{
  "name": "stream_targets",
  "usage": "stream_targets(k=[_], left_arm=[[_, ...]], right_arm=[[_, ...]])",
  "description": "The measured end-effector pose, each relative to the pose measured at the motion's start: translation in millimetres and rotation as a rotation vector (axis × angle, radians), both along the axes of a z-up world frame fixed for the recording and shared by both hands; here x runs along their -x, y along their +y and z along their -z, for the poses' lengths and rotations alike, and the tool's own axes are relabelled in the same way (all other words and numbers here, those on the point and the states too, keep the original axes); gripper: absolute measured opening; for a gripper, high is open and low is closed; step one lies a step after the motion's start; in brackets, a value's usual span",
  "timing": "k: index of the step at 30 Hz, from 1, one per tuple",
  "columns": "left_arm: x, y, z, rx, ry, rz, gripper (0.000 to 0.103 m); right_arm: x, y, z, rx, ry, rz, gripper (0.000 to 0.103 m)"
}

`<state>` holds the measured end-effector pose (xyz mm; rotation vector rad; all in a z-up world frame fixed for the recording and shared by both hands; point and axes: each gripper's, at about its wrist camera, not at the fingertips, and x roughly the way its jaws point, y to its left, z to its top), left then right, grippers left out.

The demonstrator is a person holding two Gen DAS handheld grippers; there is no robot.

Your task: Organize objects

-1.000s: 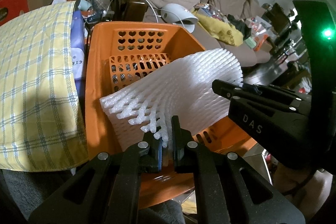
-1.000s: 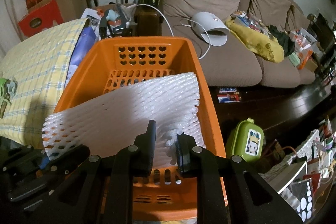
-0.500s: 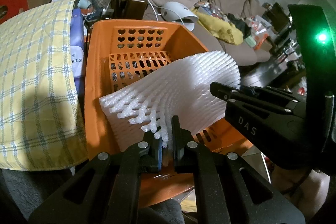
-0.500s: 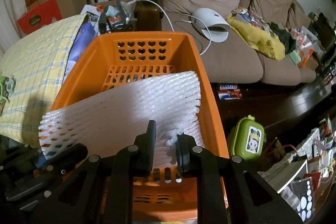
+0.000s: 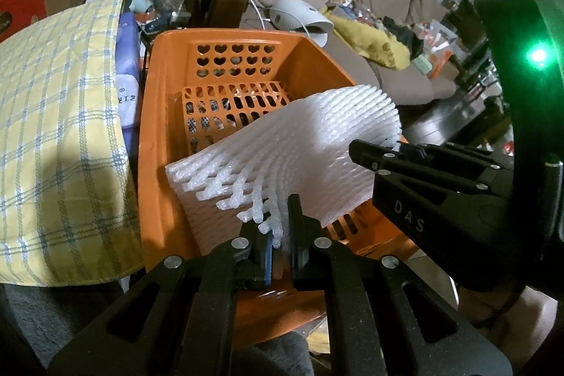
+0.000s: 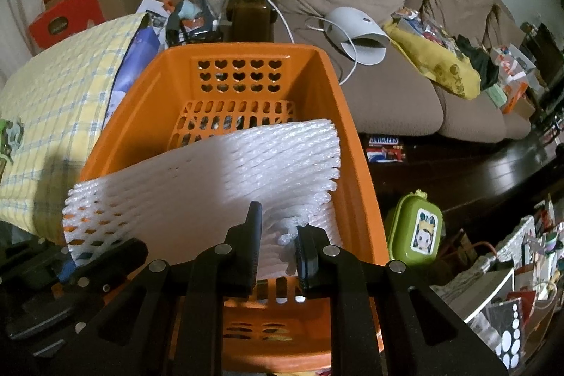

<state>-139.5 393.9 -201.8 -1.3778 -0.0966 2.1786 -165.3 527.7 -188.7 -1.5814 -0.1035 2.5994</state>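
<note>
A white foam net sheet (image 5: 310, 147) hangs over the orange plastic basket (image 5: 158, 115), partly inside it. My left gripper (image 5: 280, 231) is shut on the sheet's near left edge. My right gripper (image 6: 276, 238) is shut on the sheet's (image 6: 218, 185) near right edge, above the basket's front wall (image 6: 268, 323). In the left wrist view the right gripper (image 5: 384, 157) shows as a black body at the right. In the right wrist view the left gripper (image 6: 88, 259) is at the lower left. The basket floor beyond the sheet holds nothing.
A yellow plaid cloth (image 5: 53, 136) covers a pile left of the basket. A brown sofa (image 6: 370, 34) with a white device (image 6: 356, 30) and clutter stands behind. A green lunch box (image 6: 416, 224) sits on the dark floor to the right, near a Snickers pack (image 6: 386, 147).
Both grippers keep their hold on the foam sheet. The sheet has sunk slightly lower into the basket.
</note>
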Motion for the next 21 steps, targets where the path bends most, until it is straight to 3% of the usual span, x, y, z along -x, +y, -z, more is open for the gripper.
stream_targets(k=[21], left_arm=[[-1.7, 3.0, 4.2, 0.014, -0.009, 0.001, 0.006]], right_arm=[[1.9, -4.6, 9.0, 0.003, -0.046, -0.016, 0.019]])
